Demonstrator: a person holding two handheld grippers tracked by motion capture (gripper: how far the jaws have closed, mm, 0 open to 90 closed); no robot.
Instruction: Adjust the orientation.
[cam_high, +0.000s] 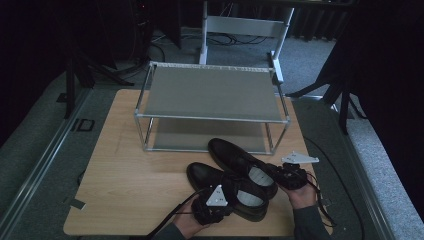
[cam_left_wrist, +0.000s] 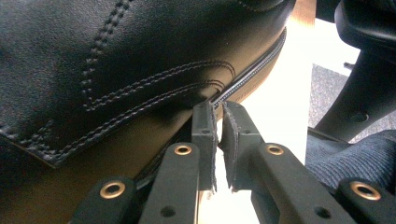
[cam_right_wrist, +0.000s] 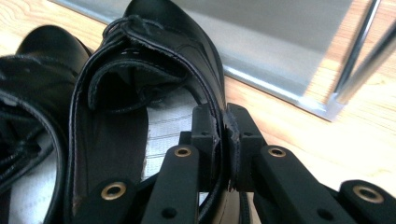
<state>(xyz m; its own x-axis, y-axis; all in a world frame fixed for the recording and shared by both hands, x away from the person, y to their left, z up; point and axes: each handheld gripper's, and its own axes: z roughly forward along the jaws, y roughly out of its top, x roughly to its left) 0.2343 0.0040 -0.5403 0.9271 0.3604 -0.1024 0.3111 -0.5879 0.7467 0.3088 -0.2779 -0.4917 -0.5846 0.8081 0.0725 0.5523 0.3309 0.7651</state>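
- High view, left side: the wooden table (cam_high: 125, 170) carries a two-tier metal shoe rack (cam_high: 210, 107) at its far half, both shelves bare
- High view, centre: two black leather shoes lie on the table in front of the rack, side by side and touching, toes pointing toward the rack's left part; the left shoe (cam_high: 210, 177) sits nearer the person, the right shoe (cam_high: 235, 155) sits nearer the rack
- High view, lower centre: the left gripper (cam_high: 212, 207), held in the person's left hand (cam_high: 187, 225), sits at the heel end of the left shoe, with its grey three-cornered plate facing up
- High view, lower right: the right gripper (cam_high: 280, 175), held in the right hand (cam_high: 302, 195), sits at the heel end of the right shoe; a cable trails from it over the table edge
- Left gripper view: the left gripper (cam_left_wrist: 218, 112) has its jaws nearly together, with a narrow gap between the pads; the tips meet the welt seam where the left shoe (cam_left_wrist: 116, 70) upper joins its tan sole edge; whether the pads pinch that edge cannot be told, as the shoe hides the tips' contact point
- Right gripper view: the right gripper (cam_right_wrist: 223, 121) is clamped on the heel collar of the right shoe (cam_right_wrist: 154, 60), one pad inside the opening above the grey insole, the other outside on the leather; the left shoe (cam_right_wrist: 32, 70) lies just beside it, and the lower rack shelf (cam_right_wrist: 280, 42) stands beyond the toe
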